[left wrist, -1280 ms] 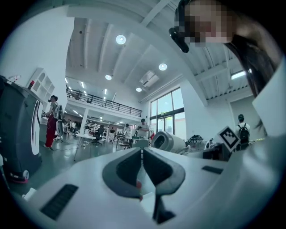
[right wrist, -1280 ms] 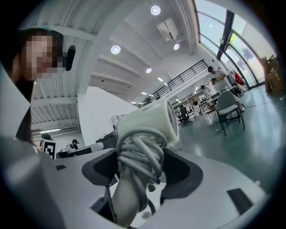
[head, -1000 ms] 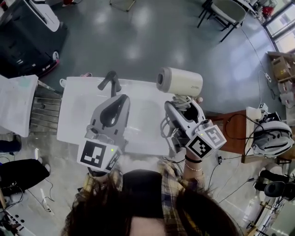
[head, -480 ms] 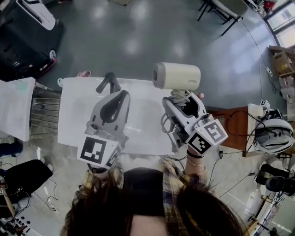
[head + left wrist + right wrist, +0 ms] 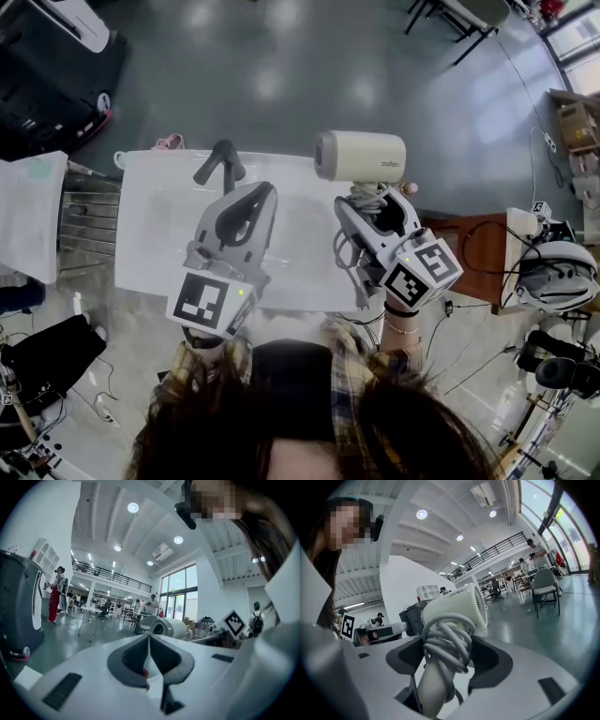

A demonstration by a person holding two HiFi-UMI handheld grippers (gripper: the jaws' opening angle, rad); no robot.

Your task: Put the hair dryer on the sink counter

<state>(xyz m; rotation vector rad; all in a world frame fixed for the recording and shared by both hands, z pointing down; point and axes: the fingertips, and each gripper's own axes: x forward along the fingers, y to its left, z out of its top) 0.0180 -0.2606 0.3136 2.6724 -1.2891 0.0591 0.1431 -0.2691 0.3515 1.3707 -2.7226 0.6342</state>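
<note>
Head view: the white, glossy, rectangular sink counter (image 5: pixel 155 225) lies below both grippers, with a dark curved tap (image 5: pixel 220 165) at its far edge, at 11 o'clock from the left gripper (image 5: pixel 255 199). The right gripper (image 5: pixel 377 212) holds the hair dryer (image 5: pixel 361 155) off the counter, at 1 o'clock from the frame's centre. Its cream, smooth barrel lies crosswise, with the round open end towards the tap.

In the right gripper view, the dark ribbed pads are clenched on the dryer's rounded handle. A grey cord (image 5: pixel 446 641) is wound around the handle in several loops, and the barrel's slotted grille faces right.

In the left gripper view, the matt black pads are pressed together with nothing between them. The dryer's barrel shows beyond them at 1 o'clock.
</note>
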